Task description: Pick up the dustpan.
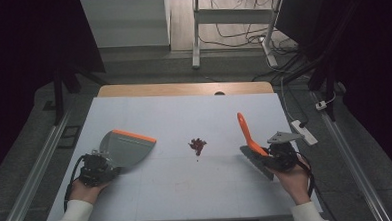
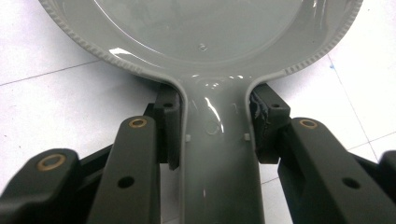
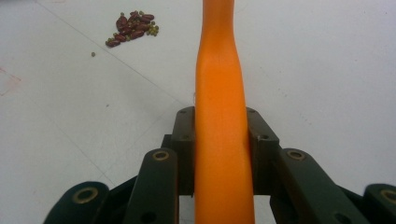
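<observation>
A small pile of red beans (image 1: 197,145) is seen mid-tabletop (image 1: 184,111) between the left gripper (image 1: 97,167), fingers clamped on a grey dustpan's (image 1: 125,149) handle, and the right gripper (image 1: 278,154), clamped on an orange-handled brush (image 1: 246,131), roughly equidistant.

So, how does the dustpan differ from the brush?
The dustpan is grey with an orange front lip; the brush has an orange handle over a dark head. The dustpan is broad, the brush narrow. The left tongs hold the dustpan, the right tongs the brush. Both are gripped by their handles.
</observation>
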Motion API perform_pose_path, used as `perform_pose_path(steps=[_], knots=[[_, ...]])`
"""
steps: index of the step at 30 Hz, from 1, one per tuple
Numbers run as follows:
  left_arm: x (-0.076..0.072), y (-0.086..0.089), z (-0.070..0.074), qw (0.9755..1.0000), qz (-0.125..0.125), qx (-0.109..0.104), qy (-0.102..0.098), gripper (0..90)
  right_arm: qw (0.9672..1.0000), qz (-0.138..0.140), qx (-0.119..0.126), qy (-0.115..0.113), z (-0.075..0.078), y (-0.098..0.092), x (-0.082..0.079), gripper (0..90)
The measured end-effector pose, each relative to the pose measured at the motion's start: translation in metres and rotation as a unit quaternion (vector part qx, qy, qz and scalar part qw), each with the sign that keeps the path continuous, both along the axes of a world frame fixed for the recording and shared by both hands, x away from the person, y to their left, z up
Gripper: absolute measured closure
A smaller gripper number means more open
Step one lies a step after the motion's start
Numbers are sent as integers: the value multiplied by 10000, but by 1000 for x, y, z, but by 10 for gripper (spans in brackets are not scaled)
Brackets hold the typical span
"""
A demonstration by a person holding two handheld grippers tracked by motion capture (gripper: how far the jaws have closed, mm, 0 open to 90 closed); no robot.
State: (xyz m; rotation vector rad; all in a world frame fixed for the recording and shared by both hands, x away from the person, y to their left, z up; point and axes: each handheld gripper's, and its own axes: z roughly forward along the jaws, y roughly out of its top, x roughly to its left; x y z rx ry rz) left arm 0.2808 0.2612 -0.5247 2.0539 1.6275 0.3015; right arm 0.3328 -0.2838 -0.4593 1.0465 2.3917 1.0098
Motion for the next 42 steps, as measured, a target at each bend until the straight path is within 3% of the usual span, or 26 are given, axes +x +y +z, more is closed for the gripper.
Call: perform_pose_path(steps=[14,22,31,32,37,39,42], knots=[[3,10,-2,9995,-227,-121,-199,622,10000,8,83,-6,1,1,0,699],[2,11,2,9979,-333,-195,-513,622,9999,12,106,-82,3,0,-2,699],[5,12,7,9933,-586,-318,-941,622,9997,-37,182,-135,5,-1,-4,699],[7,13,7,9924,-634,-379,-983,622,9995,3,282,-127,6,-1,-4,699],[9,17,10,9900,-740,-514,-1082,622,9993,-12,333,-143,7,1,-6,699],[8,19,12,9890,-753,-568,-1141,621,9996,20,204,-178,7,3,-6,699],[7,20,13,9883,-789,-592,-1164,622,9996,-7,207,-176,7,3,-5,699]])
